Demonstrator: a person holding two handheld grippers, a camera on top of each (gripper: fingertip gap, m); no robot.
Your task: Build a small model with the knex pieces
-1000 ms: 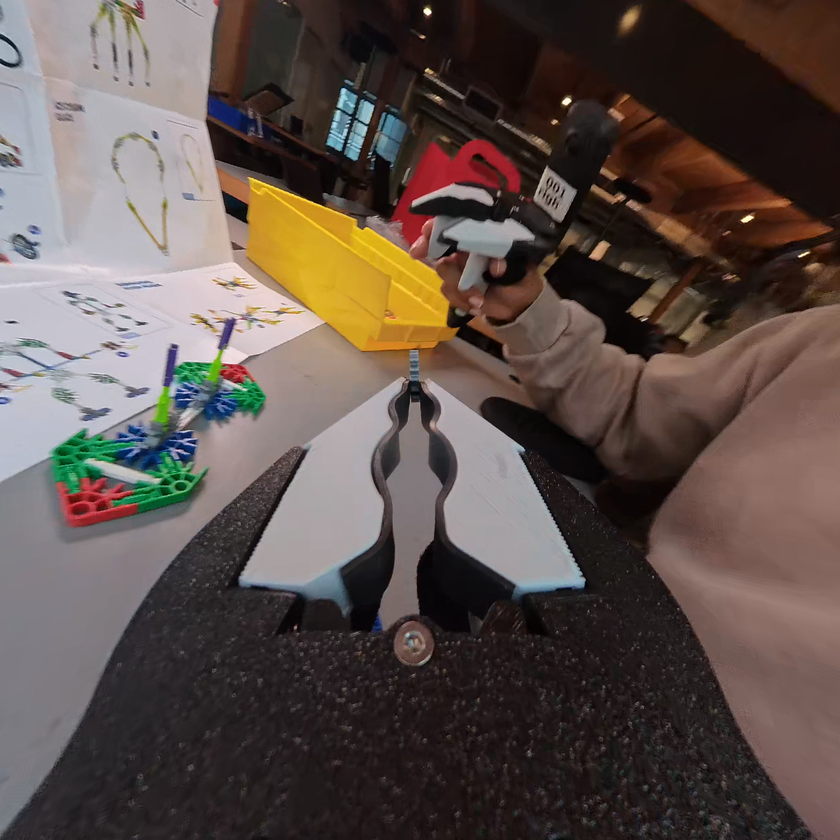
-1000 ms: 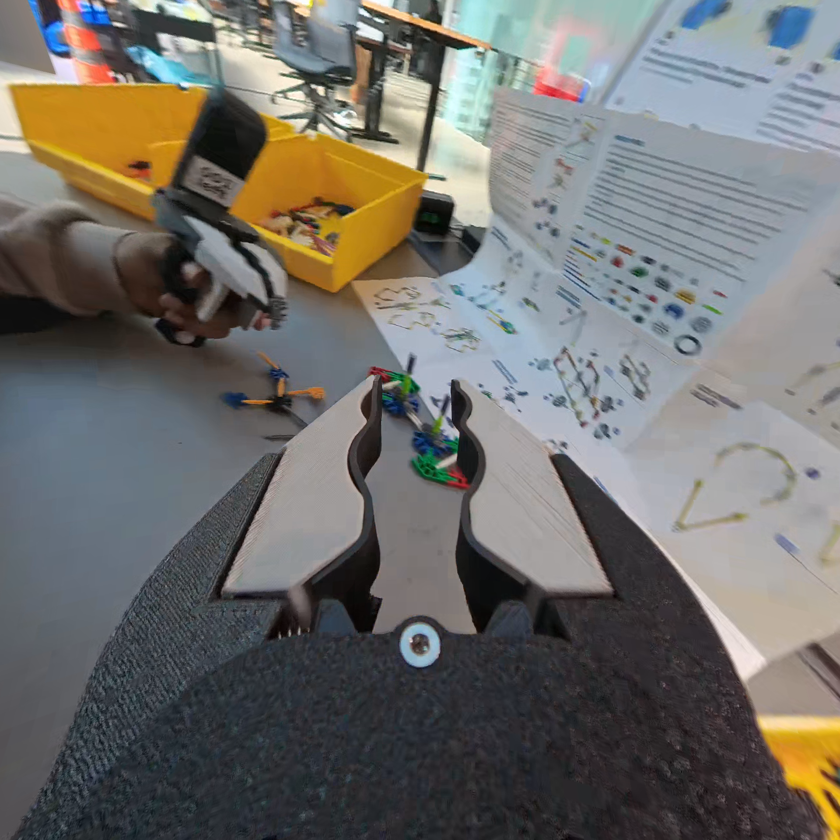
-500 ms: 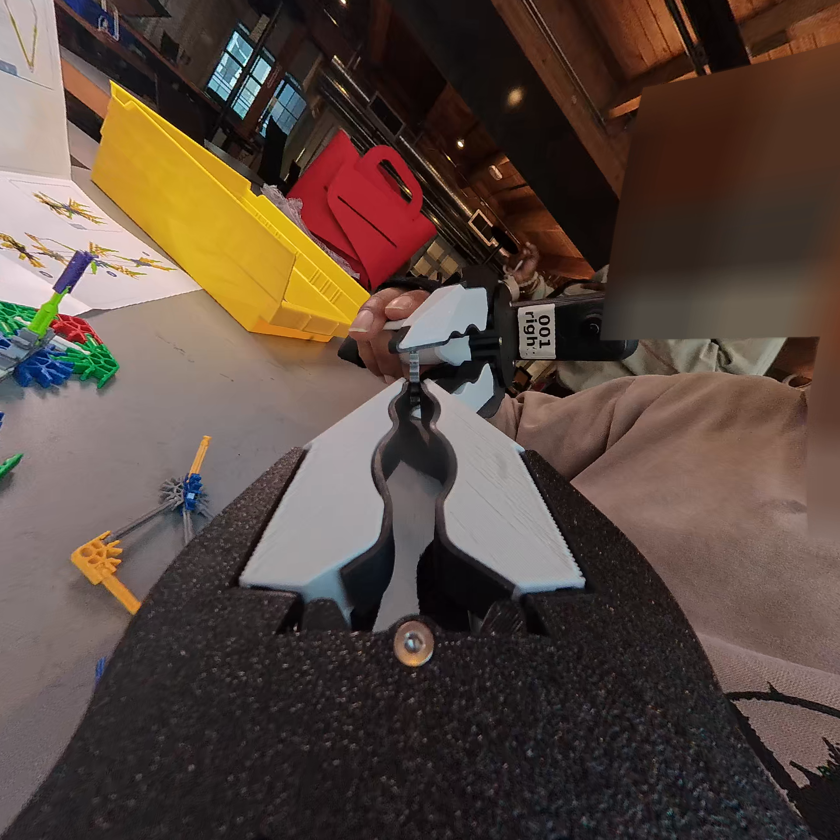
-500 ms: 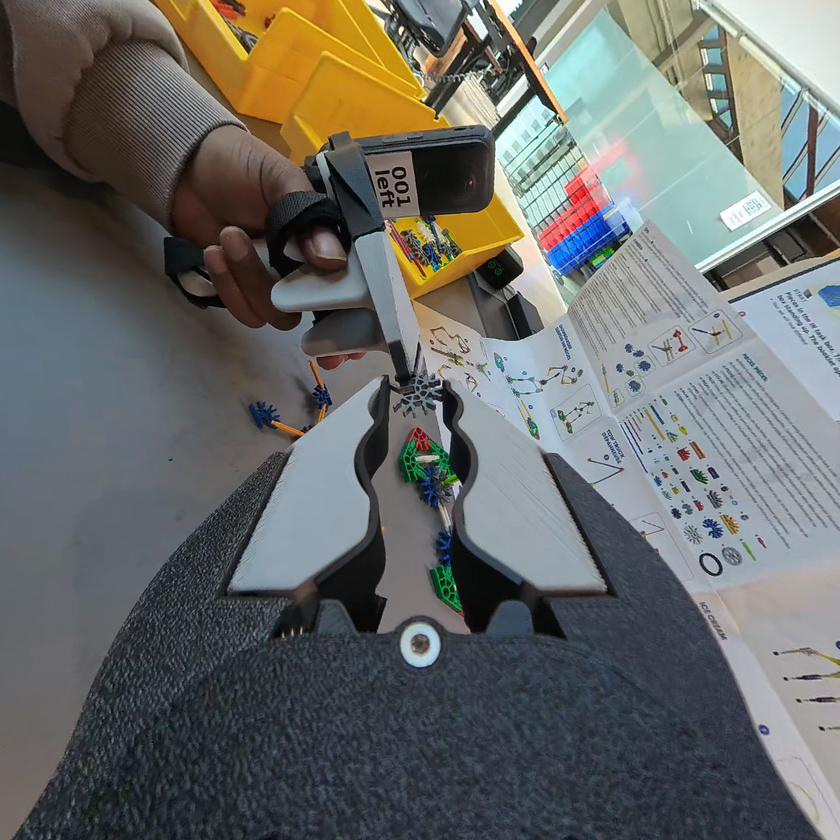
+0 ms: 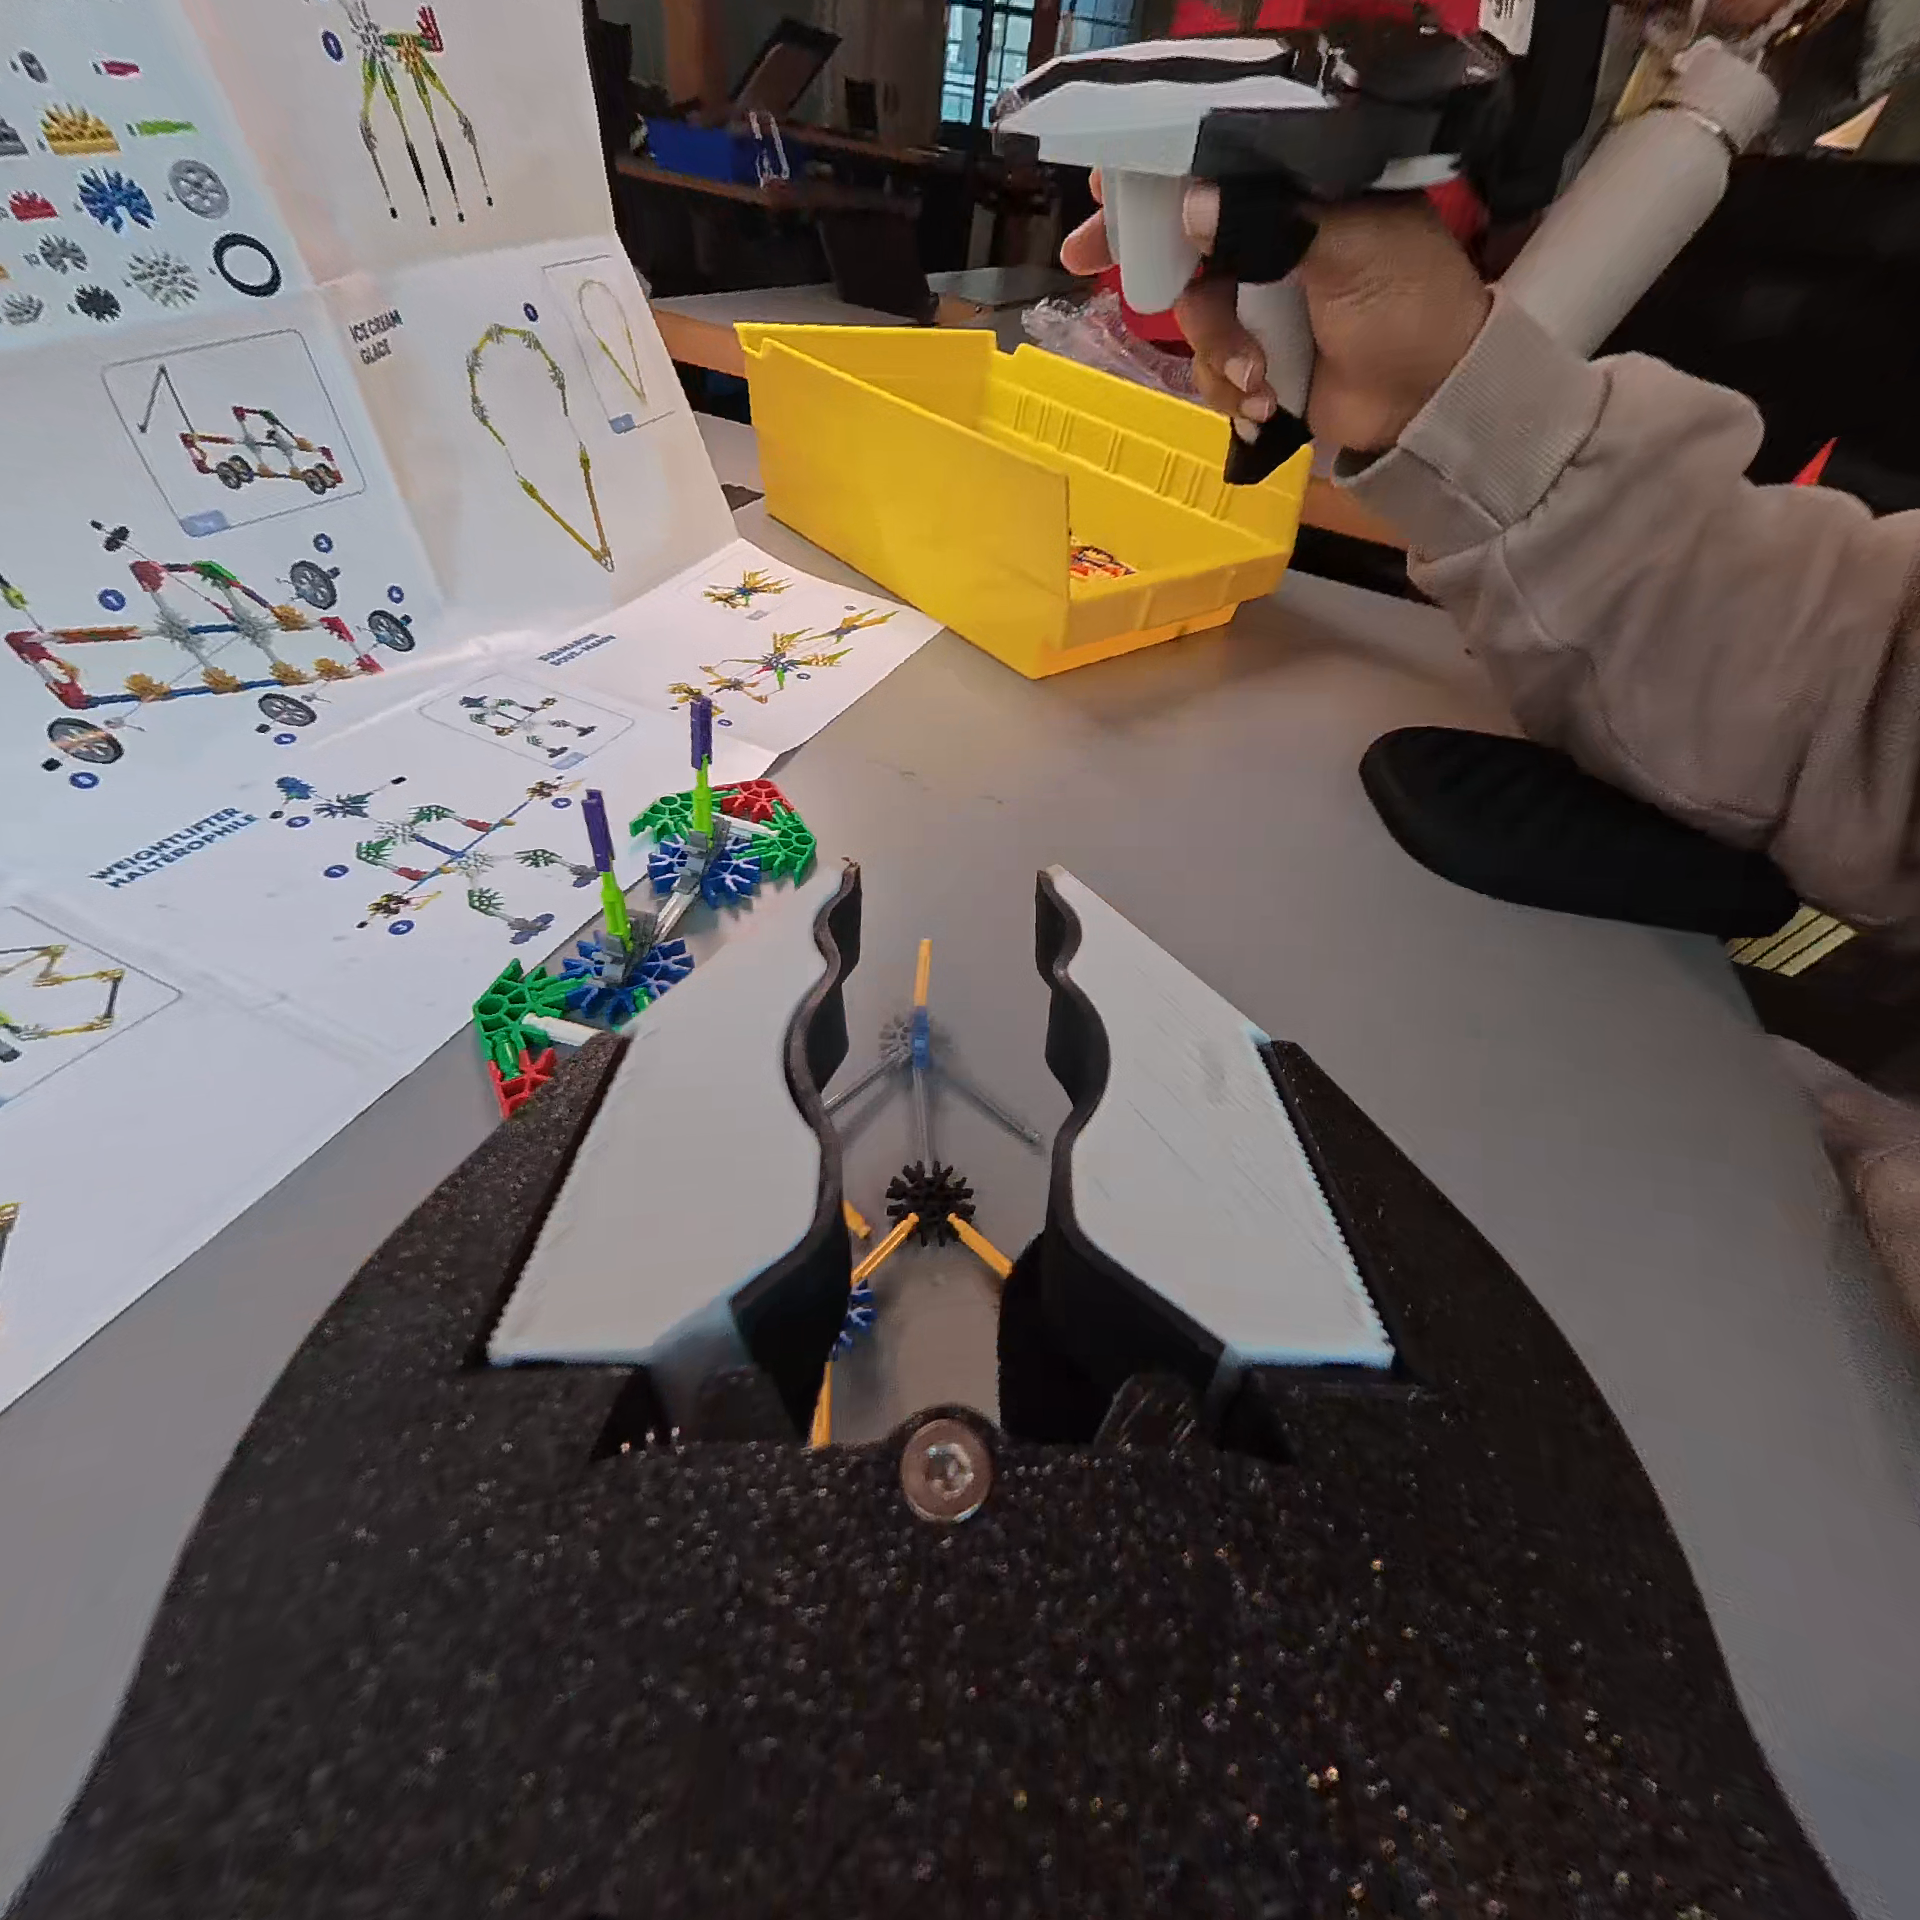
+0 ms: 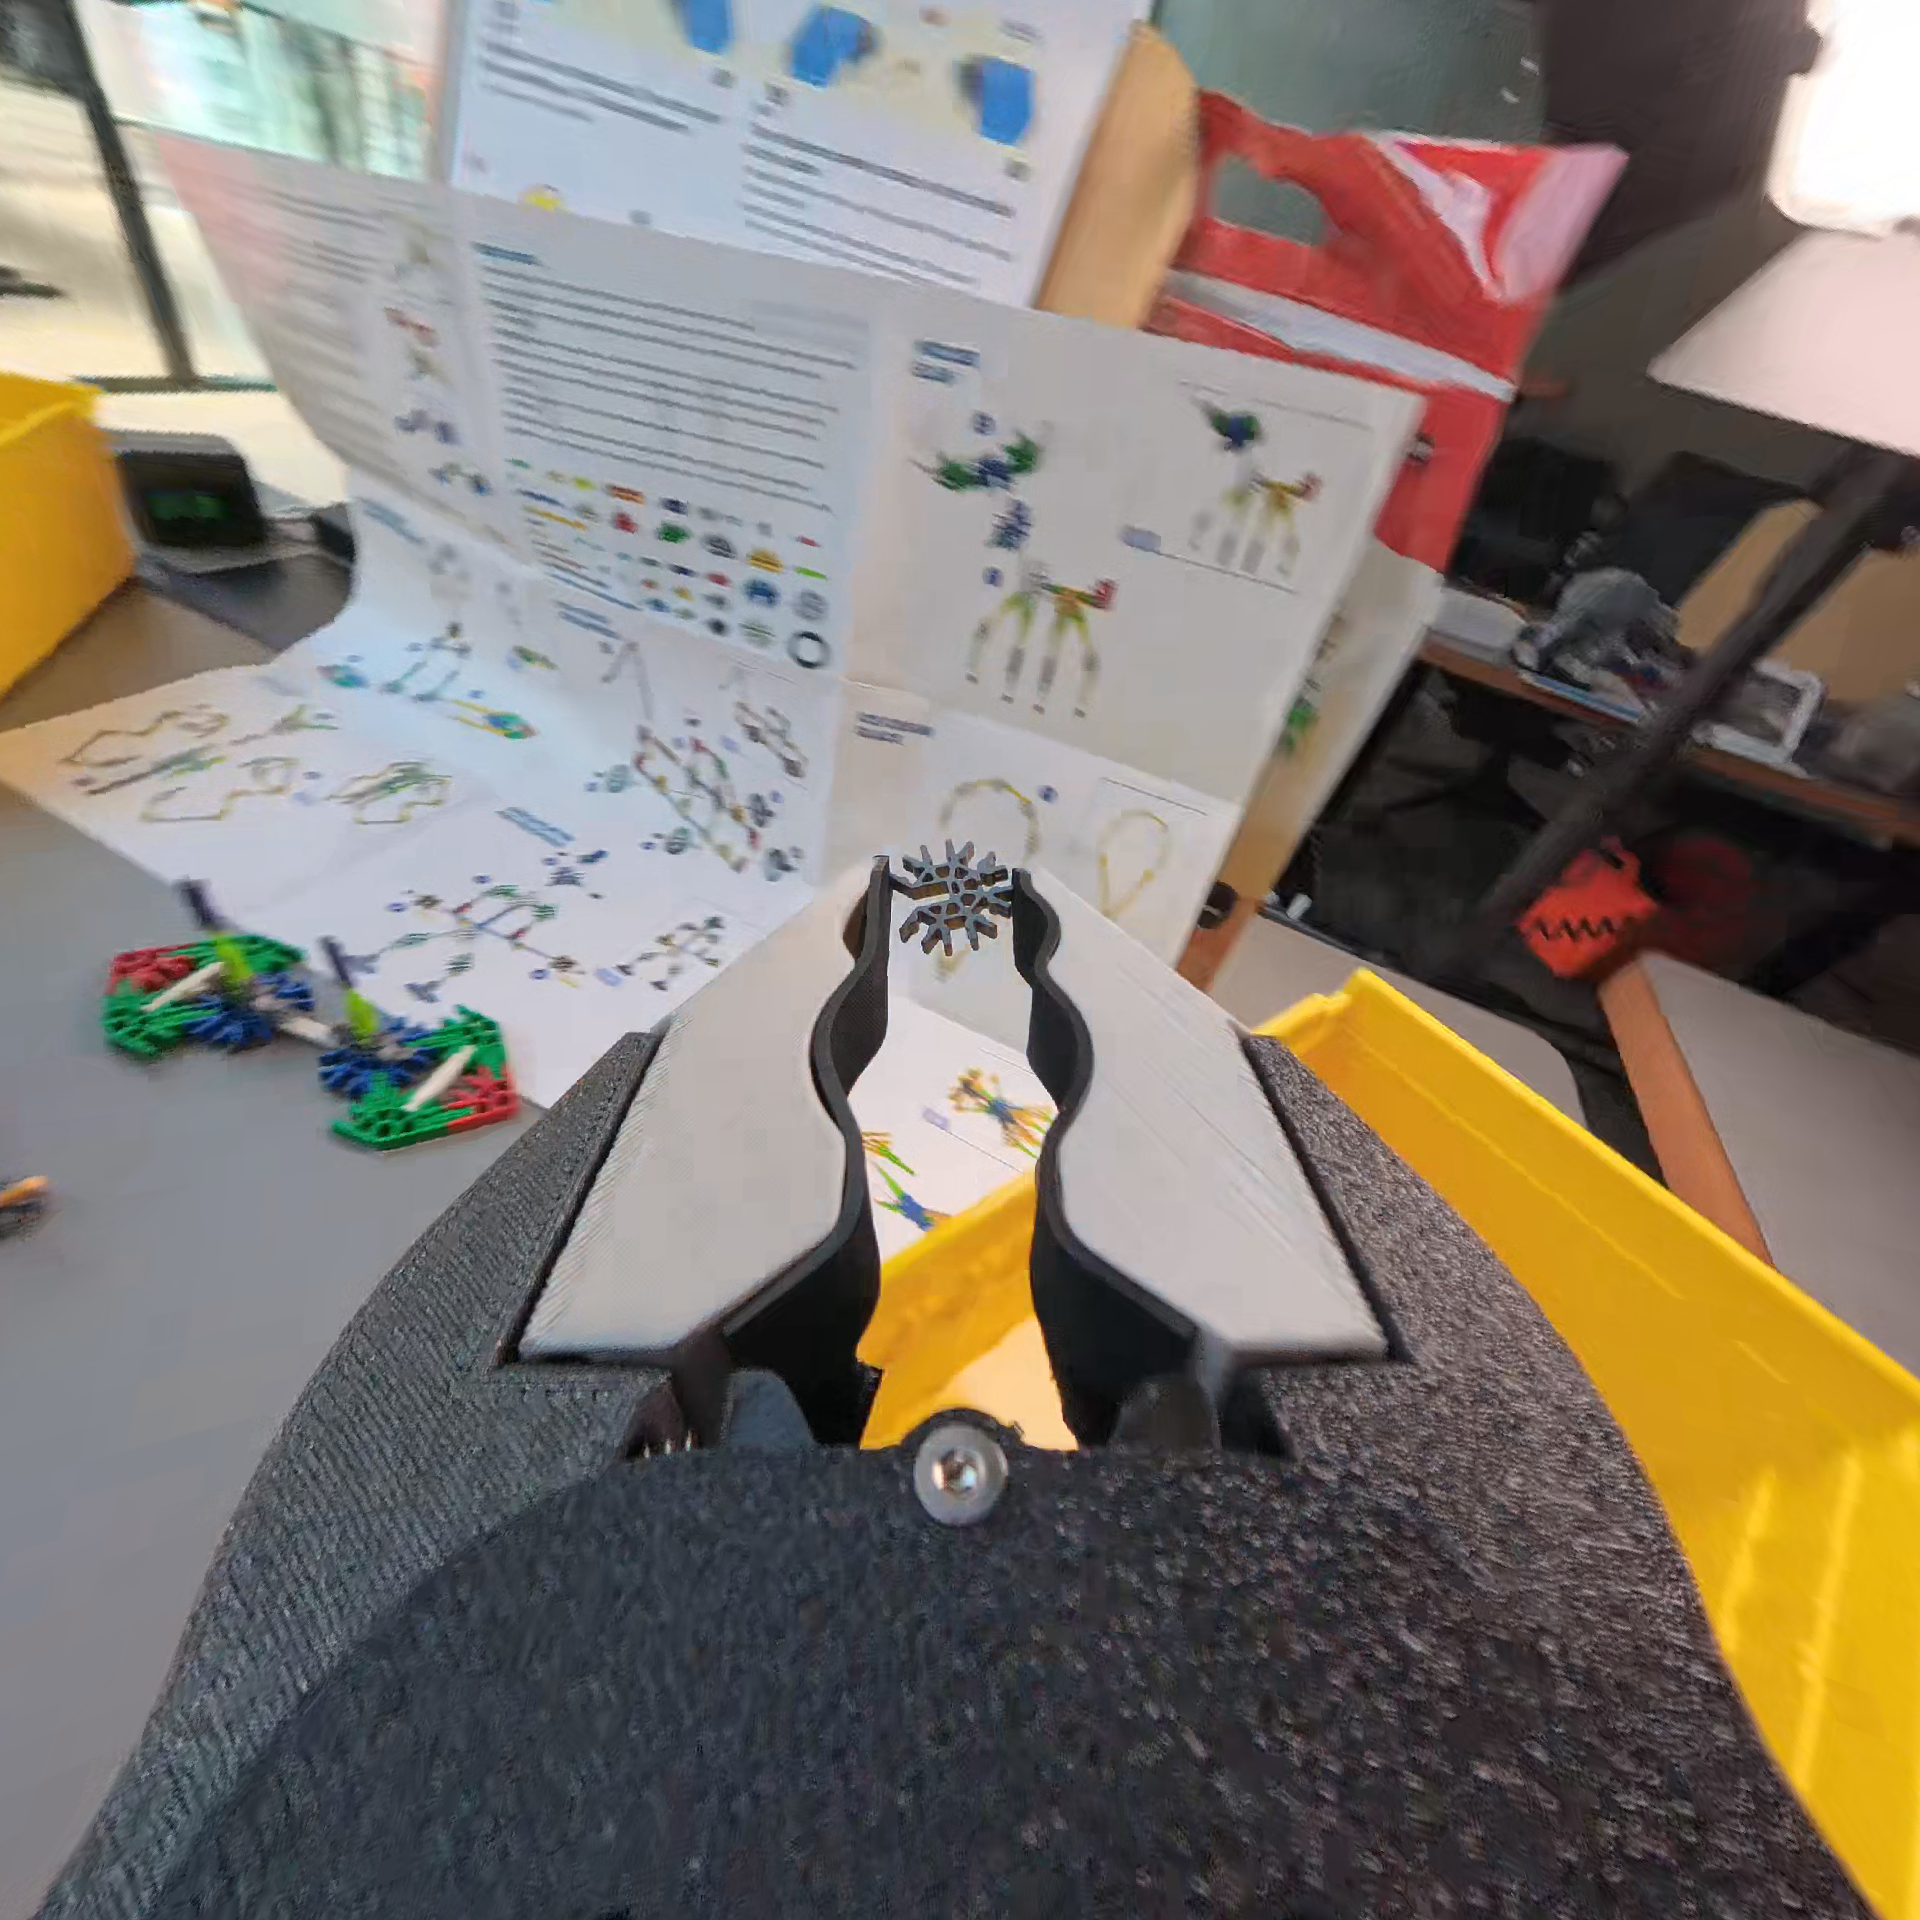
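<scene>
My left gripper (image 5: 945,894) is open and empty, low over the grey table (image 5: 1299,1091). Between its fingers lies a small rod assembly (image 5: 920,1101) with grey, yellow and blue rods, a grey hub and a black snowflake connector (image 5: 928,1202). My right gripper (image 6: 951,883) is shut on a grey snowflake connector (image 6: 954,897), held in the air above a yellow bin (image 6: 1558,1351). In the left wrist view the right gripper (image 5: 1164,114) shows high at the top right, in a person's hand. A flat green, red and blue build (image 5: 644,935) with two upright purple-and-green rods lies left of my left gripper.
A large folded instruction sheet (image 5: 260,520) stands and lies along the table's left side, also in the right wrist view (image 6: 665,582). A yellow bin (image 5: 997,499) sits at the back. A beige sleeve (image 5: 1662,623) reaches across the right. A red bag (image 6: 1382,301) stands behind. My right fingertips sit around 30 cm from my left ones.
The left gripper let go of the grey connector, opened and dropped over the rod assembly. The right gripper closed on the connector, carried it off and now holds it over a yellow bin.
</scene>
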